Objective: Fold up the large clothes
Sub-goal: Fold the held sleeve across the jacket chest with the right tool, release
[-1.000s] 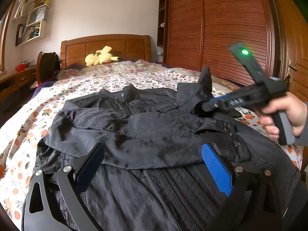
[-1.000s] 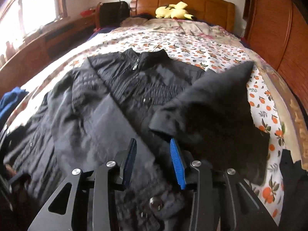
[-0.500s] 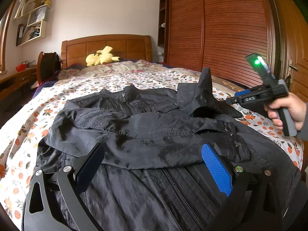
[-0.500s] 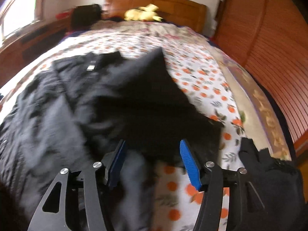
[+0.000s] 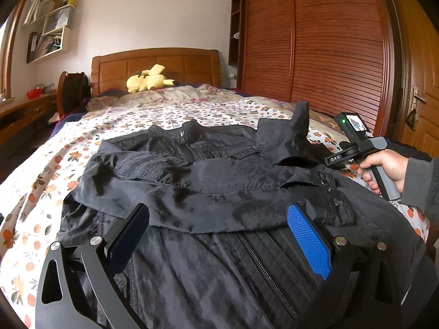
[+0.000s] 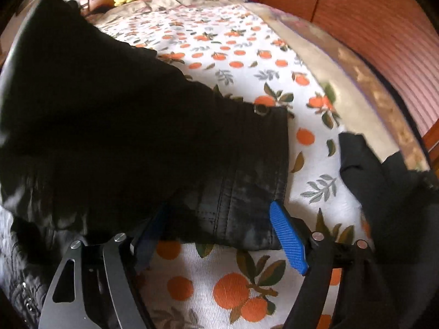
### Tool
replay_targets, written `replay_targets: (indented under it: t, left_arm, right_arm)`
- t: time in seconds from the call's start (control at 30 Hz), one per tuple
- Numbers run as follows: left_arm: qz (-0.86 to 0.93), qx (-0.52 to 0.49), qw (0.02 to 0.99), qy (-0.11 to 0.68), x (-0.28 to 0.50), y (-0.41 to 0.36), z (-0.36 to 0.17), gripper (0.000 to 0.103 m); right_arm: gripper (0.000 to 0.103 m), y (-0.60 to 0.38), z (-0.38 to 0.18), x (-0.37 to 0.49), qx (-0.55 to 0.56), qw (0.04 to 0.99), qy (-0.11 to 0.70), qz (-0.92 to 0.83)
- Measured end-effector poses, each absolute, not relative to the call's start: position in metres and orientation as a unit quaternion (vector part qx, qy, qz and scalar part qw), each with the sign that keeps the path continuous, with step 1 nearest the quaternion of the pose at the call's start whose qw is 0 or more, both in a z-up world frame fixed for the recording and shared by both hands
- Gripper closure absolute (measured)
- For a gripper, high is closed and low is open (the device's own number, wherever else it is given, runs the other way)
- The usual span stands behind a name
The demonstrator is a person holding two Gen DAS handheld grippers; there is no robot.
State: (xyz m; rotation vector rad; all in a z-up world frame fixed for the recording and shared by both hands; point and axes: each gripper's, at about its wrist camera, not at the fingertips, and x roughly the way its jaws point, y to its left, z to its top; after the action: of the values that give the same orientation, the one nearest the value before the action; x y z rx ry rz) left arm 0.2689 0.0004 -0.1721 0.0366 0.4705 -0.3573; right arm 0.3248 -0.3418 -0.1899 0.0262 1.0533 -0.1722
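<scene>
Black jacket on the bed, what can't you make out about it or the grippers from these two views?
- Left wrist view: the black jacket has its hem cut off by the bottom edge, behind the left gripper.
- Left wrist view: the right gripper's fingers are hidden by the raised sleeve.
- Right wrist view: the sleeve's cuff lies between the opening fingers of the right gripper; shadow and blur hide any contact.
- Right wrist view: the dark cloth at right is unidentifiable.

text: "das" | on: black body of right claw (image 5: 335, 158) | white letters
</scene>
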Motion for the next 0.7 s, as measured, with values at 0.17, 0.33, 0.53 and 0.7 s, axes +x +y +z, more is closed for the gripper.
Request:
replay_targets:
  t: [0.17, 0.33, 0.53, 0.7]
  left_arm:
    - [-0.166, 0.026, 0.959, 0.230, 0.262, 0.005, -0.168, 0.002]
    - [-0.162, 0.039, 0.957, 0.236, 0.257, 0.006, -0.167, 0.002]
    - [-0.163, 0.047, 0.956, 0.241, 0.248, 0.007, -0.167, 0.002]
    - [-0.162, 0.041, 0.956, 0.242, 0.245, 0.013, -0.165, 0.002]
  right_arm:
    - [0.072, -0.334, -0.192, 0.325, 0.008, 0.860, 0.506, -0.056]
    - [0.088, -0.320, -0.173, 0.317, -0.027, 0.873, 0.483, -0.057]
    - [0.090, -0.289, -0.113, 0.283, -0.052, 0.916, 0.395, -0.036]
    - [0.090, -0.257, -0.067, 0.257, -0.070, 0.937, 0.342, 0.002]
